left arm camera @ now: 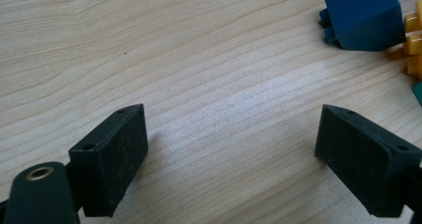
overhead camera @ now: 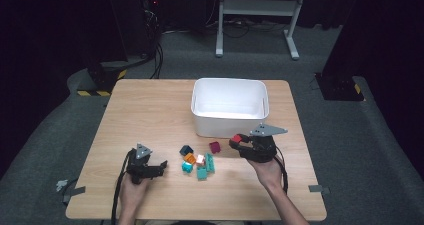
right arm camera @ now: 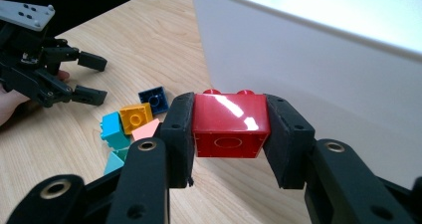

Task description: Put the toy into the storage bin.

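The bench [overhead camera: 150,110] is a rectangular slab with rounded corners and a pale, matte wood-grain surface; fine parallel grain lines show in the left gripper view. The bin [overhead camera: 230,107] is a white, smooth-walled rectangular tub with rounded corners, standing open-topped on the far middle of the bench. The right tool [overhead camera: 240,144] is built of black links with brass-coloured pivot bushings and carries a grey three-cornered plate; its jaws, faced with flat textured pads, are clamped on the red brick [right arm camera: 231,124], held just in front of the bin's near wall and clear of the bench. The red brick is glossy moulded plastic, box-shaped, with two round studs on its far edge and a circular recess in the face toward the camera. The left tool [left arm camera: 231,154] rests low over bare wood at the near left, jaws well apart with nothing between them. A loose cluster of small plastic bricks lies between the two tools: a dark blue brick [overhead camera: 186,149], an orange brick [overhead camera: 190,158], a pink brick [overhead camera: 200,159], teal bricks [overhead camera: 205,169], and a maroon brick [overhead camera: 214,147] nearest the bin.
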`<action>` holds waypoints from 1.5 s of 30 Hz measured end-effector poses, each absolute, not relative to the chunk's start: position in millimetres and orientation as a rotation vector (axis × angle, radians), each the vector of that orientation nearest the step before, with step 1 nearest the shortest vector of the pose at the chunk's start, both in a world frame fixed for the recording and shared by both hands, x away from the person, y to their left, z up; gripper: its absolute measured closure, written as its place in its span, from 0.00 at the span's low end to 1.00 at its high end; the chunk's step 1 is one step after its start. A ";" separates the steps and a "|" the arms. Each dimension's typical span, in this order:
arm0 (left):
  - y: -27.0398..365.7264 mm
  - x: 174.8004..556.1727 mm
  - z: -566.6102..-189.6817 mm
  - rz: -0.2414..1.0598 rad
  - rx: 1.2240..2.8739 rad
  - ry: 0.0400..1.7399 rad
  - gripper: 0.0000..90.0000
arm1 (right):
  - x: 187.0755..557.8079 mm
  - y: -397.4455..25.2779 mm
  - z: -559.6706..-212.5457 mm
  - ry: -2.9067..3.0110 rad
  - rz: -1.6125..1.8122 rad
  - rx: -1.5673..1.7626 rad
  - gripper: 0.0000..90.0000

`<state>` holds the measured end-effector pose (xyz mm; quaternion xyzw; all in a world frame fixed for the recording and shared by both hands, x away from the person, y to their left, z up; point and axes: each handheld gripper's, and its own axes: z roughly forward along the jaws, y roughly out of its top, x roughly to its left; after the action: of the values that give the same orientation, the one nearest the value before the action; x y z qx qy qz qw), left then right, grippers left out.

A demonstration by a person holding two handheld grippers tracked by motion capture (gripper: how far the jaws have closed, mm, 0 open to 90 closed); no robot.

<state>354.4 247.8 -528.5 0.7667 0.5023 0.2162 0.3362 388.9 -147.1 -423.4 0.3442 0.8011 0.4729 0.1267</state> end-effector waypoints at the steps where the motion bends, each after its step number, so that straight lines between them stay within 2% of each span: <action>1: 247.8 354.4 -528.5 0.564 1.999 1.310 0.14 | 389.4 -147.5 -421.5 2.333 1.378 1.003 0.65; 18: 247.8 354.4 -528.5 0.564 1.999 1.310 0.14 | 419.1 -155.9 -380.5 2.266 1.396 1.012 0.65; 45: 247.8 354.4 -528.5 0.564 1.999 1.310 0.14 | 472.4 -150.0 -365.1 2.195 1.345 1.127 0.65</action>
<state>354.4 247.8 -528.5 0.7667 0.5024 0.2162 0.3362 472.4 -150.0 -365.1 0.3955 0.7704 0.4720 0.1653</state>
